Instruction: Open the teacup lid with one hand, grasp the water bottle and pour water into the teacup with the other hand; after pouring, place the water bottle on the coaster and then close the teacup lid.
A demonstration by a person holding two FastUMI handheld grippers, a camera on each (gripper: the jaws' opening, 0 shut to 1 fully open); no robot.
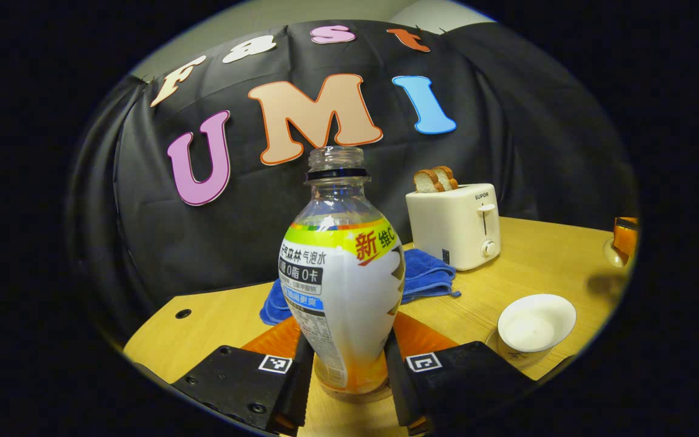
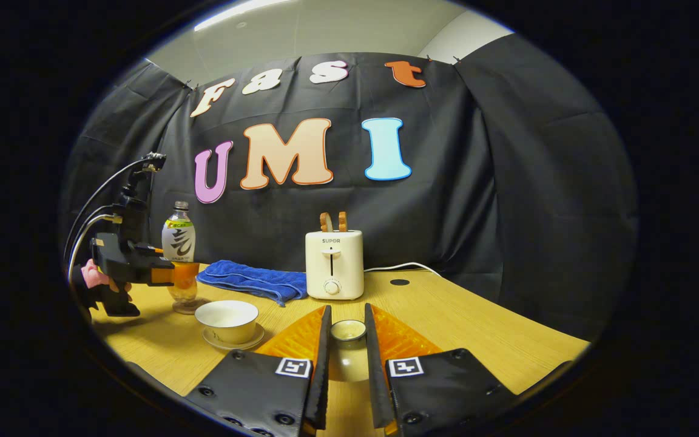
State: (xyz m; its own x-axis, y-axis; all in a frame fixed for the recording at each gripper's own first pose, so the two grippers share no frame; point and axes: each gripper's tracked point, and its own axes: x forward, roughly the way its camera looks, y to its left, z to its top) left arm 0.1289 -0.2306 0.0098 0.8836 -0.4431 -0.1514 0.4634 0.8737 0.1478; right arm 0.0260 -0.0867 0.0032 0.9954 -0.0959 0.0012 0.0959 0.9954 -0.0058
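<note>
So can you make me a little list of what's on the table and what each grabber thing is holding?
left hand-held gripper: shut low on the clear plastic water bottle with no cap, which stands on a clear round coaster
right hand-held gripper: shut on the knob of the small white teacup lid, held off the cup
white ceramic teacup on its saucer: open, uncovered
cream toaster: two bread slices standing in it
folded blue towel: lying between bottle and toaster
wooden table: everything rests on it
</note>
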